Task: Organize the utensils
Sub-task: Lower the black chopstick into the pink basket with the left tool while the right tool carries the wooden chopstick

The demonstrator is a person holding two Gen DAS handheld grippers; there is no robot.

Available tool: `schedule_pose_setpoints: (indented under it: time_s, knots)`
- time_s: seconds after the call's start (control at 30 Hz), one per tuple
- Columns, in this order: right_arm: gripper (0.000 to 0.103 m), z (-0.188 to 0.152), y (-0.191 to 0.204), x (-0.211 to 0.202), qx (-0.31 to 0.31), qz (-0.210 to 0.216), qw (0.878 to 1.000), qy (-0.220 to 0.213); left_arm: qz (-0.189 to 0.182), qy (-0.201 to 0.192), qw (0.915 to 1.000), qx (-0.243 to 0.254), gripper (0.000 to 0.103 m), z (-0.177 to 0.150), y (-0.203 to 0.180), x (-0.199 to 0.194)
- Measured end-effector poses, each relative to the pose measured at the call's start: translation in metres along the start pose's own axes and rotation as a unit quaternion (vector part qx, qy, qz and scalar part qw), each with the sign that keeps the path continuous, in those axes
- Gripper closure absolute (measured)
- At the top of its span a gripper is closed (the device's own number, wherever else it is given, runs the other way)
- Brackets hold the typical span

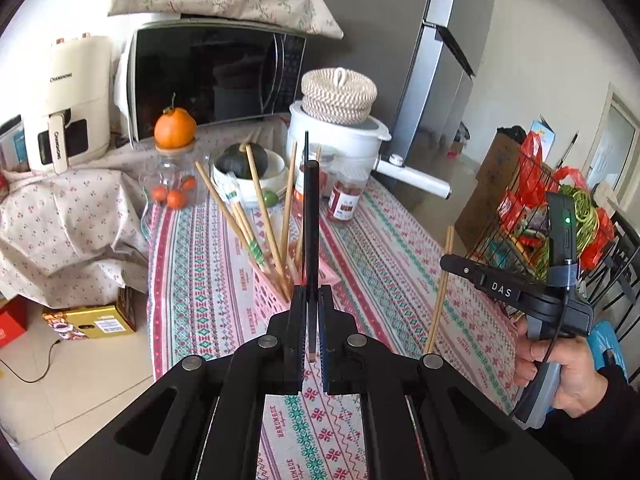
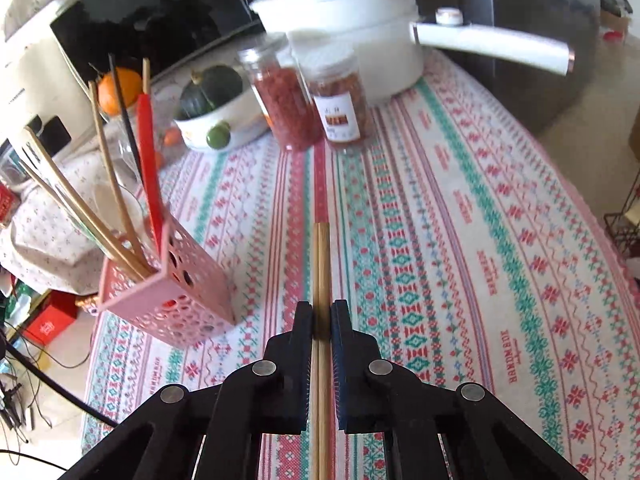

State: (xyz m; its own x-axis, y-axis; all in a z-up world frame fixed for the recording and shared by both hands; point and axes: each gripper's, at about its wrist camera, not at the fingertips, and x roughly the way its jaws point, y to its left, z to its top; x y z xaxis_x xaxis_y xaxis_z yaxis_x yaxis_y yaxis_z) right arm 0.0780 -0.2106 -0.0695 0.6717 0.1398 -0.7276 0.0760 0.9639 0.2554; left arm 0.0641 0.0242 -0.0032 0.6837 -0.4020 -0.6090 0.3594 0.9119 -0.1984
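Two chopsticks are in hand at once, one per gripper. The left gripper (image 1: 313,300) is clamped on a black chopstick (image 1: 311,216), which stands nearly upright between the pads, its lower end showing just below them. The right gripper (image 2: 321,316) is closed on a bamboo chopstick (image 2: 321,264) that runs straight out along the fingers, well clear of the patterned tablecloth (image 2: 460,208). From the left wrist view the same pale stick (image 1: 440,280) hangs below the right tool, held by a hand (image 1: 560,376).

Both sticks look light, stiff and thin, so weight is no worry; the trouble is likely to be turning or sliding in the pads, more so on the smooth black one. A hold near the middle or the thicker end should keep each from swinging.

The pink perforated holder (image 2: 180,288) stands on the cloth left of the right gripper, already carrying several bamboo sticks and a red one (image 2: 149,160). Its opening is crowded, so each new stick probably needs to go in tip-first and nearly vertical.
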Motion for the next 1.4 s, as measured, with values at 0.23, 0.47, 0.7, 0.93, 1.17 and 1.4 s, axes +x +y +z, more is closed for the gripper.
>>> schedule_pose_setpoints:
  time_s: [0.23, 0.47, 0.7, 0.93, 1.17, 1.4]
  knots:
    - [0.098, 0.016, 0.011, -0.051, -0.023, 0.026, 0.995, -0.091, 0.004, -0.106, 0.9940, -0.027, 0.098, 0.024, 0.005, -0.040]
    - [0.098, 0.032, 0.031, -0.082, -0.042, 0.049, 0.988, -0.141, 0.020, -0.137, 0.9901, -0.021, 0.098, 0.039, 0.001, -0.036]
    - [0.098, 0.044, 0.037, -0.098, -0.032, 0.075, 0.983, -0.163, 0.037, -0.114, 0.9927, -0.017, 0.098, 0.044, 0.000, 0.003]
    - [0.098, 0.050, 0.039, -0.099, -0.023, 0.079, 0.982, -0.170, 0.016, -0.082, 0.9963, -0.017, 0.096, 0.044, 0.010, 0.056]
    - [0.098, 0.057, 0.051, -0.101, -0.025, 0.091, 0.977, -0.190, 0.038, -0.072, 0.9964, -0.024, 0.043, 0.040, 0.013, 0.056]
    - [0.098, 0.065, 0.068, -0.094, -0.023, 0.113, 0.973, -0.201, 0.053, -0.052, 0.9967, -0.031, 0.030, 0.026, 0.027, 0.035]
